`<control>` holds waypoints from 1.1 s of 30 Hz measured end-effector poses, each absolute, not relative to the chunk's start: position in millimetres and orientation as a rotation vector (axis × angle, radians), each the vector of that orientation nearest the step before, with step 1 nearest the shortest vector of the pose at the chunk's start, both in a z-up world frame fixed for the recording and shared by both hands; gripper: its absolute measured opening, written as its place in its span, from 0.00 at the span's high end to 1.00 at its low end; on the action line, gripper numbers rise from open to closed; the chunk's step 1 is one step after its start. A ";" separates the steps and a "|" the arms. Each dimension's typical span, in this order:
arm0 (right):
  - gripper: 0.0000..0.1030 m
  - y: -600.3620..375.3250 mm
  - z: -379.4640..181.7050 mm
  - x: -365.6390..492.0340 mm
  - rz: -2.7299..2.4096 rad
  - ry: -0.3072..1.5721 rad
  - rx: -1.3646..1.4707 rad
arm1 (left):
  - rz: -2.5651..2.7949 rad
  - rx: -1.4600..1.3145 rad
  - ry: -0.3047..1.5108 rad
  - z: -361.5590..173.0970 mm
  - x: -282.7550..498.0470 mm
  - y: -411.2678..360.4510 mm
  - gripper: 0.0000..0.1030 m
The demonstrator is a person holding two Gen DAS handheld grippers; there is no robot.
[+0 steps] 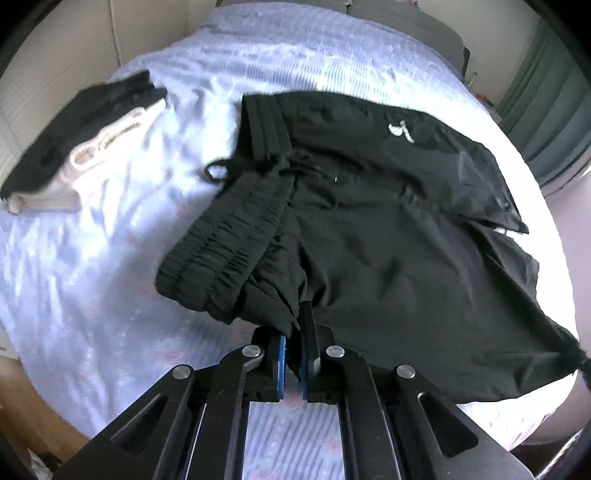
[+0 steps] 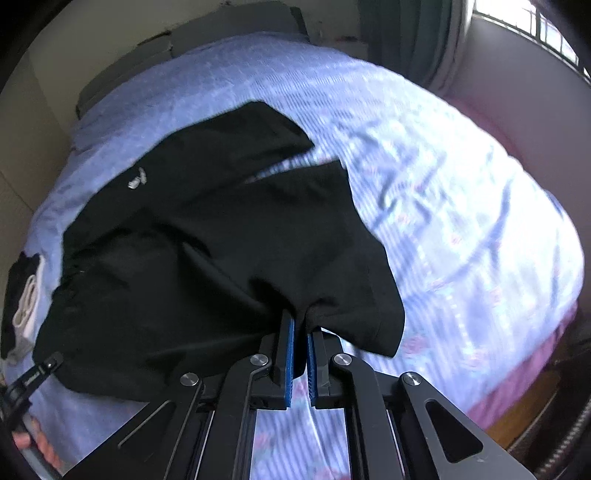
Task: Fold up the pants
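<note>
Black pants (image 1: pixel 369 206) with a small white logo (image 1: pixel 400 131) lie partly folded on a bed with a pale blue sheet (image 1: pixel 110 221). My left gripper (image 1: pixel 293 328) is shut on the near edge of the fabric beside the gathered elastic waistband (image 1: pixel 221 236). In the right wrist view the same pants (image 2: pixel 221 229) spread out ahead, and my right gripper (image 2: pixel 300 325) is shut on their near hem edge. Both lift the near edge slightly off the sheet. The left gripper's tip also shows at the left edge of the right wrist view (image 2: pixel 37 373).
A stack of folded clothes, black and cream (image 1: pixel 81 140), lies on the bed to the left of the pants. Grey pillows or headboard (image 2: pixel 229 40) stand at the far end. A curtain and window (image 2: pixel 517 33) are to the right. The bed's edge drops off to the right (image 2: pixel 517 387).
</note>
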State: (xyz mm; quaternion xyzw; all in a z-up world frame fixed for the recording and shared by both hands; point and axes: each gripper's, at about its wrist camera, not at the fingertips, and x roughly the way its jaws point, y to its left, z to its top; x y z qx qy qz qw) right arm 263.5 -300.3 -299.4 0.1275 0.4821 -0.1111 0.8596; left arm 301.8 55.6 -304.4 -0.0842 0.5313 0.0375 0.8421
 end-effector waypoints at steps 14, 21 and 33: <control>0.94 -264.9 -209.2 246.3 -0.147 1.085 0.276 | 0.098 -0.176 1.229 -254.8 279.5 71.5 0.93; 0.94 -280.9 -184.4 276.5 -0.181 1.041 0.314 | 0.137 -0.203 1.261 -241.1 299.2 65.5 0.93; 0.94 -277.4 -128.6 399.0 -0.188 0.882 0.252 | 0.171 -0.279 1.230 -201.8 403.6 75.4 0.93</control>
